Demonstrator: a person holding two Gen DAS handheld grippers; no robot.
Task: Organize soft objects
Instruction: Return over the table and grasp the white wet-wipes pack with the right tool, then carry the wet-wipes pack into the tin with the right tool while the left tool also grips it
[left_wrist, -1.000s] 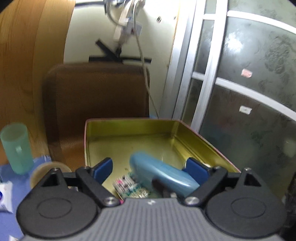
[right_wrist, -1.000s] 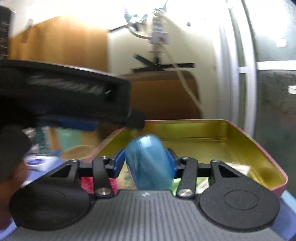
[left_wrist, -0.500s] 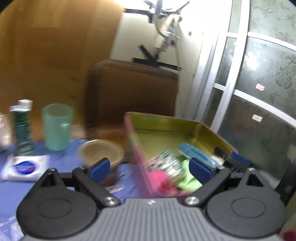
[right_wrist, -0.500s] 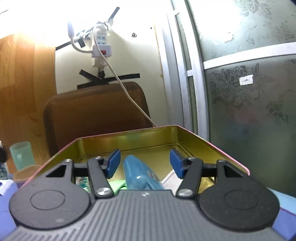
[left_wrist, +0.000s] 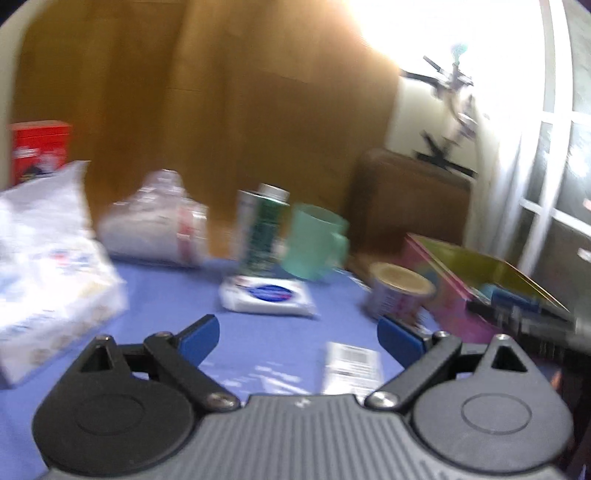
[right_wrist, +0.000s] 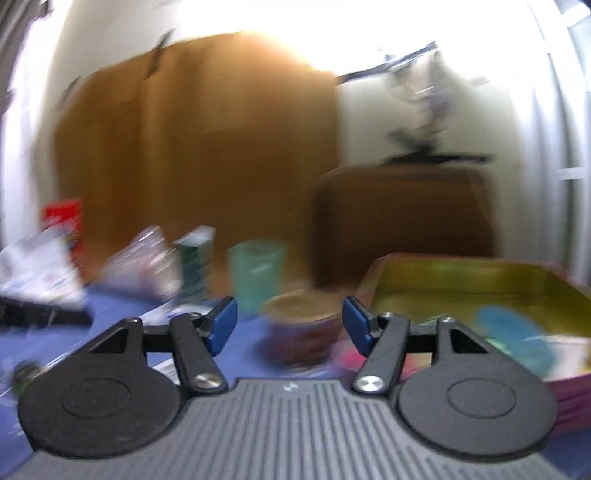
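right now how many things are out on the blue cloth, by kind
soft packs: 4 (tissue pack, clear bag, wipes packet, barcode packet)
bottle: 1
green cup: 1
can: 1
tin box: 1
total: 8

Right gripper (right_wrist: 289, 325) jaws opening, nothing between them. Beyond: blurred round tin (right_wrist: 301, 332), green cup (right_wrist: 256, 273). Gold-lined tin box (right_wrist: 480, 280) at right holds blue object (right_wrist: 517, 336).

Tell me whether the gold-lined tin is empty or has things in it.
It has things in it: the tin holds a blue object, with green and pink items beside it, too blurred to identify.
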